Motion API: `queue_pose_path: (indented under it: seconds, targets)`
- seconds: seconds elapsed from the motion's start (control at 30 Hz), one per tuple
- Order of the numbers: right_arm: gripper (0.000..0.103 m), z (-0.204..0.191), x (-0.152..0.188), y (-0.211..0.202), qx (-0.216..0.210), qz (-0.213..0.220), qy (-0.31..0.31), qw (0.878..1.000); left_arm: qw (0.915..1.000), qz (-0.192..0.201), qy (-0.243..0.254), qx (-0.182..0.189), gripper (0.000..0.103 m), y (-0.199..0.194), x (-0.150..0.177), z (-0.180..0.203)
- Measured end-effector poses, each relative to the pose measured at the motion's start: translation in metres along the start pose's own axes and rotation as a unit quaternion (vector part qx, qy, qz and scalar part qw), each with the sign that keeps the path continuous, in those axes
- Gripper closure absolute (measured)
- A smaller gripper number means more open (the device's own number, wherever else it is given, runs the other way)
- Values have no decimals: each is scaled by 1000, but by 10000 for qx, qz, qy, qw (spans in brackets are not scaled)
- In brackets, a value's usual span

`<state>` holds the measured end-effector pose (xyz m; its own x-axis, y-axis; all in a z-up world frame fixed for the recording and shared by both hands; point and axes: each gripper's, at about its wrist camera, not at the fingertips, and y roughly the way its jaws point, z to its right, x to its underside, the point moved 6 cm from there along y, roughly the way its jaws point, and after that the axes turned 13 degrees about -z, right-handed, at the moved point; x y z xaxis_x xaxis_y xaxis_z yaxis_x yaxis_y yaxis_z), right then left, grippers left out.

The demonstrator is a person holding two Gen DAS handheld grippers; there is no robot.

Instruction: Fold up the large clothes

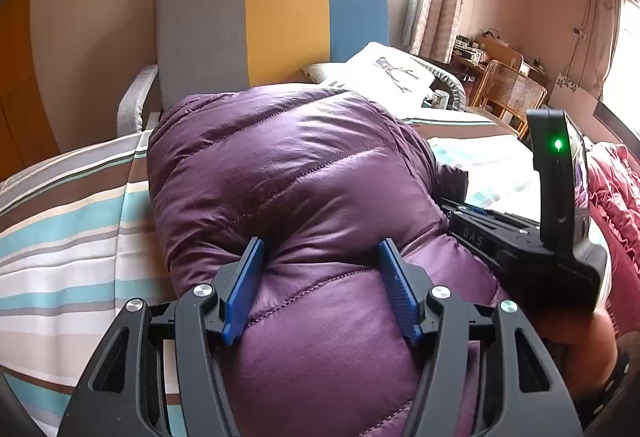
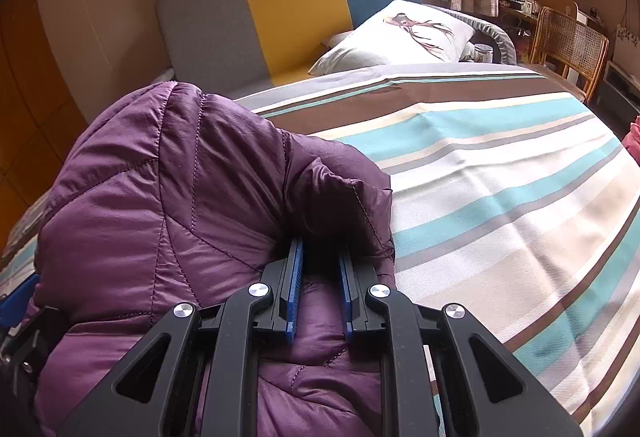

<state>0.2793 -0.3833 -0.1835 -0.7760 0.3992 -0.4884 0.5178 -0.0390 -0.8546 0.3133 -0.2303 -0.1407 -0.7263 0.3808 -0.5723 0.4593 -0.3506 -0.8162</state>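
Since the bulky purple quilted down jacket [image 1: 304, 181] is puffy and springs back, both claws sit on it: right gripper [image 2: 318, 289] is nearly closed, pinching a fold at its right edge, probably to carry that fold over. Left gripper [image 1: 320, 273] stands half wide, pads dug into the padding without clamping. Jacket lies bunched near the headboard-side corner of the striped bed cover [image 2: 500, 165], directly under and between both claws.
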Motion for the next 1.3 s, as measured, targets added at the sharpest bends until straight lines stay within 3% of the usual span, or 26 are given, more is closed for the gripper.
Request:
queue_pose_path:
  seconds: [0.23,0.3,0.4,0.47,0.73,0.87,0.93,1.17,1.2,1.27,1.3]
  targets:
    - [88,6,2,-3,-102,24,57,9999,9994,-70,-342,-26,42,-12,-20,-12]
    - [88,6,2,-3,-97,14,37,9999,9987,-179,-372,-288,36,-4,-32,-19]
    - [88,9,0,-2,-97,-14,2,10000,9971,-416,-490,-397,27,18,-42,-31]
    - [88,9,0,-1,-38,-39,-35,10000,9962,-553,-554,-375,26,32,-44,-36]
    - [88,7,-5,4,74,-35,-39,10000,9959,-661,-579,-237,24,59,-37,-44]
    - [88,7,-4,1,-10,-41,-139,9999,9972,-429,-546,-268,23,42,-29,-42]
    - [87,7,-5,-5,-72,-37,-255,9996,9973,-338,-579,-310,16,32,-23,-40]
    - [87,9,1,-31,-99,16,-407,9991,9947,-374,-949,149,14,2,16,-45]
    - [82,8,3,-36,-108,35,-433,9990,9943,-391,-967,196,14,0,20,-45]
    - [58,10,8,-48,-39,94,-423,9991,9945,-387,-952,198,13,-7,28,-47]
    - [37,12,10,-52,-28,125,-393,9991,9953,-371,-883,165,13,-11,31,-48]
